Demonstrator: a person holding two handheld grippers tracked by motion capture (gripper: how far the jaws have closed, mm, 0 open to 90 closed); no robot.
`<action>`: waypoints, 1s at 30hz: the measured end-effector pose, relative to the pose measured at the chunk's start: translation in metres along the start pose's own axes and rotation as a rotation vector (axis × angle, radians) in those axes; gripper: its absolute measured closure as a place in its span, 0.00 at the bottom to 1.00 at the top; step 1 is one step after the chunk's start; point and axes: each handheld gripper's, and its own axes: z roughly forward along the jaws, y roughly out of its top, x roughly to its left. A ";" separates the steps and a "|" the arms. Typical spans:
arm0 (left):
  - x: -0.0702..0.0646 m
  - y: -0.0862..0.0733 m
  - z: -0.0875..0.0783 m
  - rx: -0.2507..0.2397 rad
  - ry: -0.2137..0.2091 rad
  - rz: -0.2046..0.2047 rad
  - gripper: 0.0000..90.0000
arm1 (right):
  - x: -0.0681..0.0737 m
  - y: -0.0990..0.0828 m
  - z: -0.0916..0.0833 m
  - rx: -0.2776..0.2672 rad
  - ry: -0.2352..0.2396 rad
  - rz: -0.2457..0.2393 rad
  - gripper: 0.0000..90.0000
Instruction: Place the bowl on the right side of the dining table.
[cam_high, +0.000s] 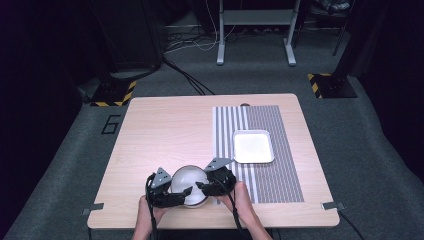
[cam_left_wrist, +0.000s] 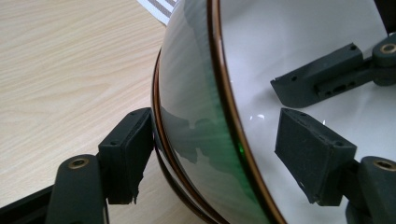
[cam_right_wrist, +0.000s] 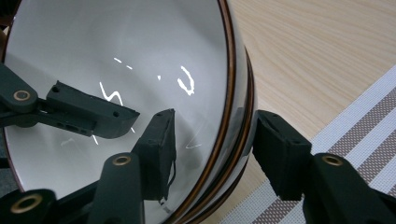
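Bowl: white inside w/ brown rim, sat on the wooden table near the front edge, left of the striped mat; looked like two bowls nested, a 2nd rim showed just under the 1st in both gripper views.
Bowl vs left jaws: left gripper straddled the bowl's left rim, one jaw outside touching the wall, other inside w/ a gap to the wall.
Left jaws state: part open, not yet clamped on the rim.
Bowl vs right jaws: right gripper straddled the right rim, inner jaw over the white inside, outer jaw just beside the outer wall, a thin gap visible.
Right jaws state: part open, no firm pinch yet.
Step in hand, judged: two-sided grab of the rim before a lift.
How to do well: close both evenly til pads bite, keep hands level, lift together so the glossy wall doesn't slip; watch the lower bowl may stay behind.
Farther off: white tray on the mat, far right of the bowl.
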 end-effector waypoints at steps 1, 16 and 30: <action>0.000 0.000 0.000 0.001 0.000 0.001 0.32 | 0.000 0.001 0.000 -0.002 -0.006 -0.002 0.57; 0.003 0.007 -0.006 -0.033 0.064 -0.006 0.58 | 0.005 0.009 0.002 0.014 -0.062 -0.019 0.63; 0.000 0.016 -0.009 -0.041 0.153 0.023 0.79 | 0.011 0.016 -0.004 -0.038 -0.145 -0.065 0.79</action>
